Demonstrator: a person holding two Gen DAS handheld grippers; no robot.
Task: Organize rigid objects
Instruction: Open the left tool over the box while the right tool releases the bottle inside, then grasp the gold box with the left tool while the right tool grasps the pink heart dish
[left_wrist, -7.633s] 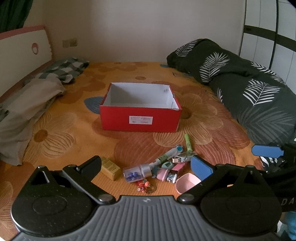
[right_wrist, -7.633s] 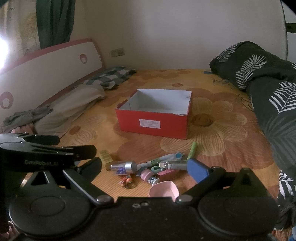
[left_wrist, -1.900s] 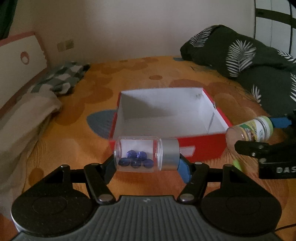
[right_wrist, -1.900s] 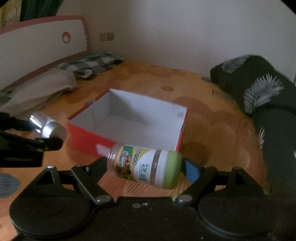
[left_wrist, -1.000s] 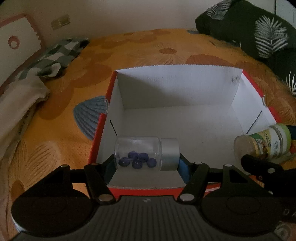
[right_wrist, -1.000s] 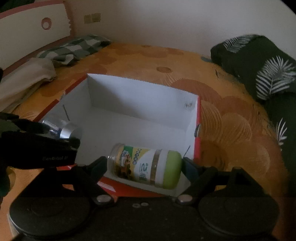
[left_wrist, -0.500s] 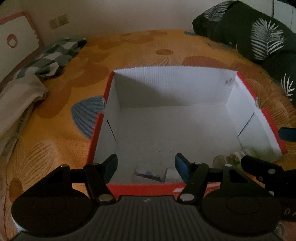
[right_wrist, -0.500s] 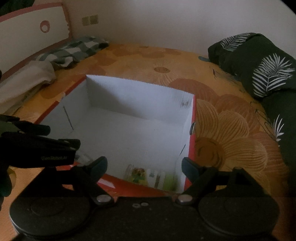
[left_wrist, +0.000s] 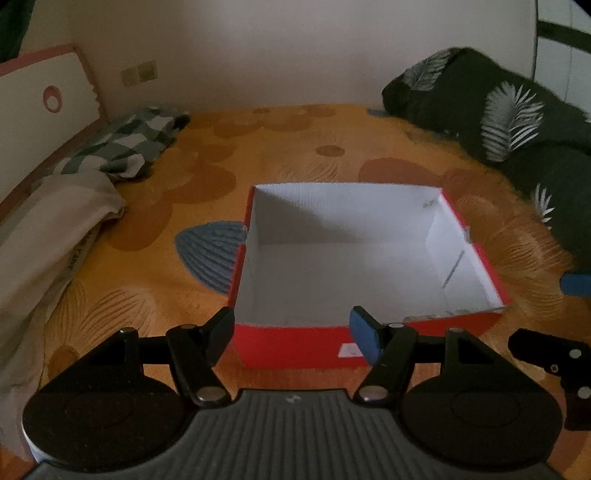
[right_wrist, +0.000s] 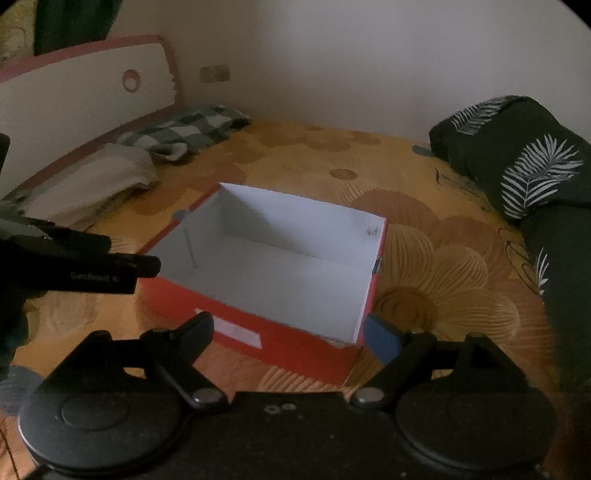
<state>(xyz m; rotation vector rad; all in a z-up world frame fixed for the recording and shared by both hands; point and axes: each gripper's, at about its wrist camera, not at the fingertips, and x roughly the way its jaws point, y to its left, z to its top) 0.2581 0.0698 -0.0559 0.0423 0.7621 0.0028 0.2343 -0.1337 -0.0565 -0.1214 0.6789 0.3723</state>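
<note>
A red cardboard box (left_wrist: 295, 345) with a white inside stands open on the orange flowered bedspread; it also shows in the right wrist view (right_wrist: 280, 343). My left gripper (left_wrist: 295, 330) is open and empty, just in front of the box's near wall. My right gripper (right_wrist: 288, 332) is open and empty, at the box's near right corner. The glass vial and the green-capped jar are hidden behind the near wall; only a sliver shows at the rim (left_wrist: 424, 316). The right gripper's fingers (left_wrist: 543, 347) show at the left view's right edge.
A dark leaf-print duvet (left_wrist: 509, 122) lies along the right side. Folded beige and checked cloths (left_wrist: 110, 162) lie at the left by the white headboard (right_wrist: 74, 96). The left gripper's body (right_wrist: 74, 266) crosses the right view's left side.
Both grippers carried their bottles over the box, opened and dropped them inside. Since then both have pulled back and up, so the box looks smaller and farther.
</note>
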